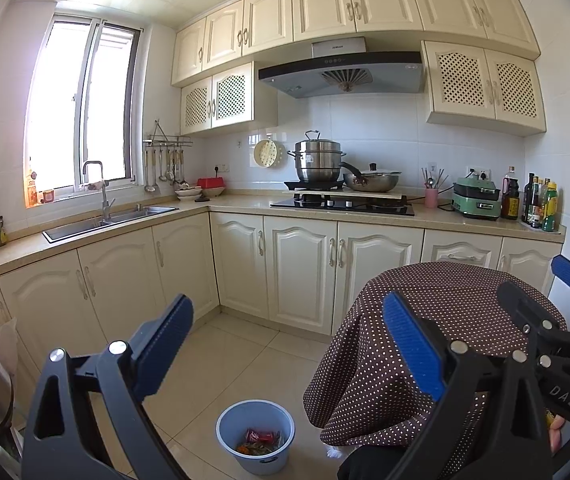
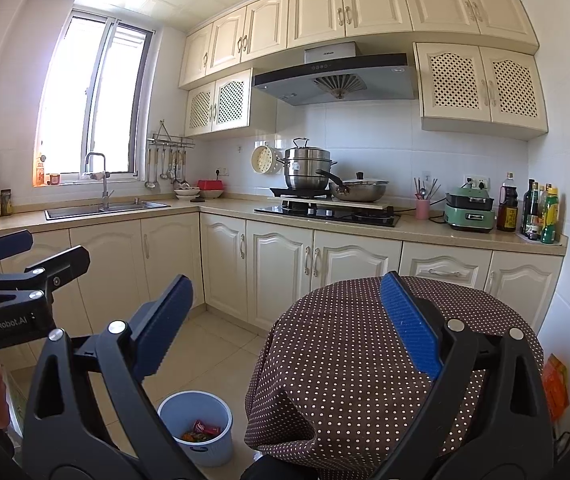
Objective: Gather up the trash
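Brown dotted cloth covers the round surface [image 2: 365, 360] at lower right; blue bin [image 2: 197, 428] holds what looks like wrappers on the tiled floor [image 2: 221, 340]; both grippers' fingers [image 1: 169, 340] [image 2: 409, 328] gape empty

I see a smooth blue plastic bin [image 1: 256, 436] on glossy floor tiles [image 1: 241, 356], a dotted brown cloth [image 2: 369, 360] draping the table, ribbed matt blue pads [image 2: 411, 330] on black plastic fingers, and shiny steel pots [image 1: 317, 160] beside a brushed metal sink [image 1: 109, 222].
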